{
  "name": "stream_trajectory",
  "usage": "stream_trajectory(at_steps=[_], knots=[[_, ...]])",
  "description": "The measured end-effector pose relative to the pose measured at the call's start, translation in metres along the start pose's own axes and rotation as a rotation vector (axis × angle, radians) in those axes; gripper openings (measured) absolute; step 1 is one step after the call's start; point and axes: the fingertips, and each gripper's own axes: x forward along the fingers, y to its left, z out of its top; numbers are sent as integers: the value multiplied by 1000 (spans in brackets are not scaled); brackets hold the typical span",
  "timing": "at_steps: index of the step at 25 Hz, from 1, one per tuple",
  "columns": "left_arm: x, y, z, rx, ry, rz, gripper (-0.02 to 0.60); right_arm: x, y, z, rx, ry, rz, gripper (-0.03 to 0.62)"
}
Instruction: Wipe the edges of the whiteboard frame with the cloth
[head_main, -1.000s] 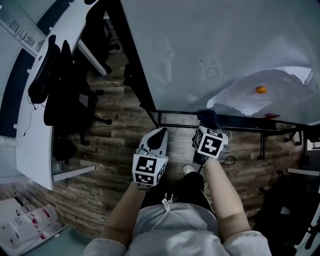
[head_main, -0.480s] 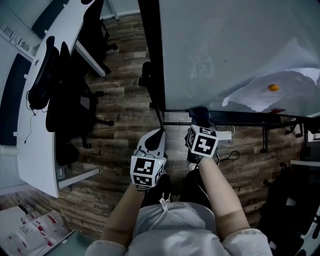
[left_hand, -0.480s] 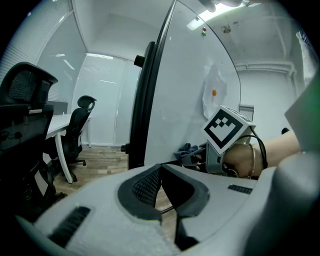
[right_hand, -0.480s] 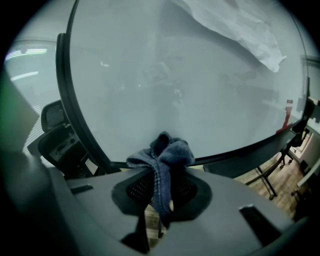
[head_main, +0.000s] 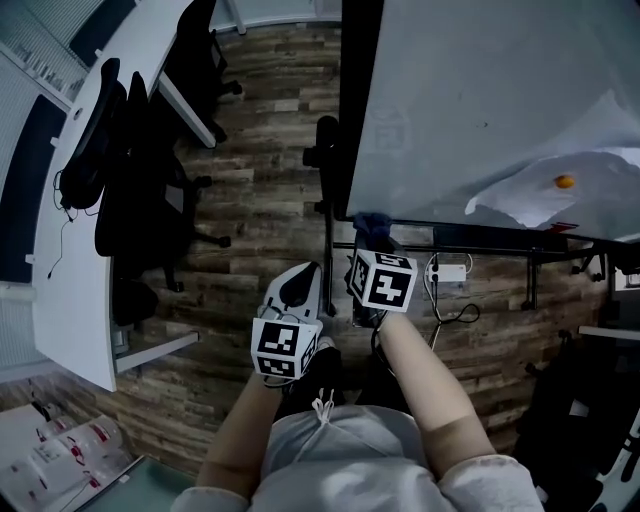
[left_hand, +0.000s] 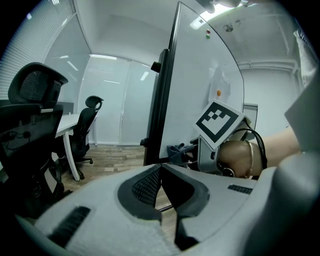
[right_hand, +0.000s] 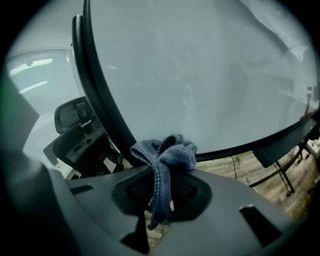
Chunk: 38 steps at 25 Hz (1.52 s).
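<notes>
Blue-grey cloth (right_hand: 167, 152) clamped in right tongs (right_hand: 161, 175), at lower left corner of whiteboard frame (head_main: 350, 120). Left tongs (left_hand: 161, 170) closed together, empty, clear of frame.

You're holding two grey grippers with marker cubes: the left gripper (head_main: 308, 272) and the right gripper (head_main: 370, 232). Count one crumpled blue-grey knit cloth (right_hand: 167, 152), one black-framed white whiteboard (head_main: 470, 100) carrying one small round orange dot (head_main: 565, 182), one long white desk (head_main: 70, 290), and two black office chairs: the near chair (head_main: 140, 190) and the far chair (head_main: 195, 40).
</notes>
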Motion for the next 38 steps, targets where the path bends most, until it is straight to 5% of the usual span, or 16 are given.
stream_trajectory(at_steps=[13,23,38], knots=[[-19,19,2,-18,-18,33,18,5,53,0,-29,3,99,67],[-31,5,25,14,-70,-4,18,-35,47,-6,-68,-20,81,67],[-42,-121,129,69,-225,-26,18,-193,-29,57,-269,-254,137,67]])
